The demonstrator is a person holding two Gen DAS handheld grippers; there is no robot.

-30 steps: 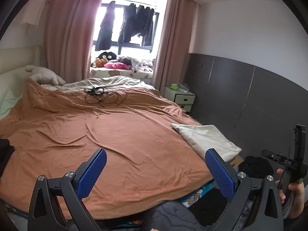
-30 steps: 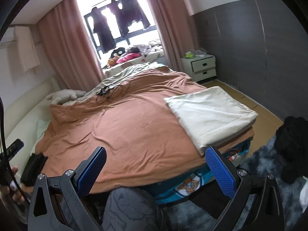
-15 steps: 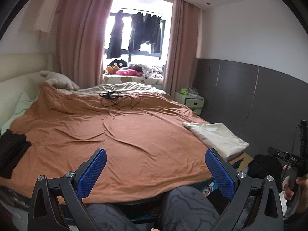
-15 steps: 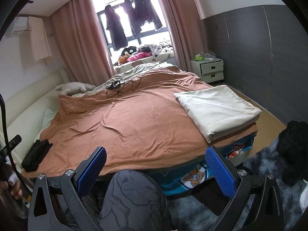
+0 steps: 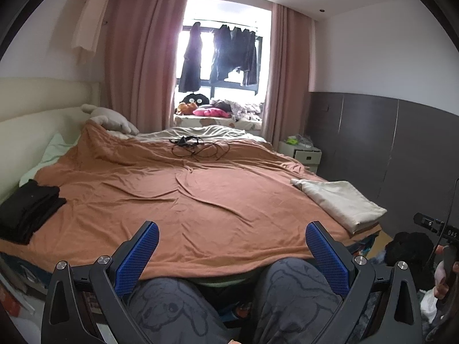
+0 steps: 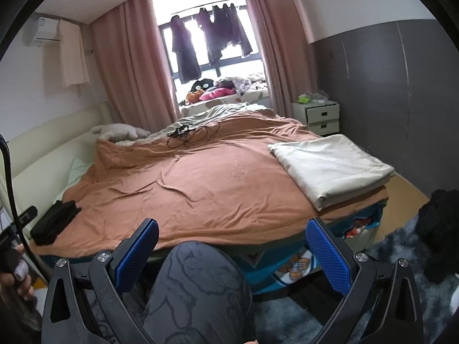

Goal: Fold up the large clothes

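2 grippers, left gripper [image 5: 231, 248] and right gripper [image 6: 231, 248], gape empty.

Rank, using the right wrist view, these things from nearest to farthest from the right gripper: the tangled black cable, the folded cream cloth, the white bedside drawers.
1. Folded cream cloth, on the bed's near right corner, closest to the right gripper.
2. Tangled black cable, mid-bed toward the far end.
3. White bedside drawers, beyond the bed against the right wall.

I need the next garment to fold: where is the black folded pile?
The black folded pile lies at the left edge of the orange bedspread, below the cream headboard.
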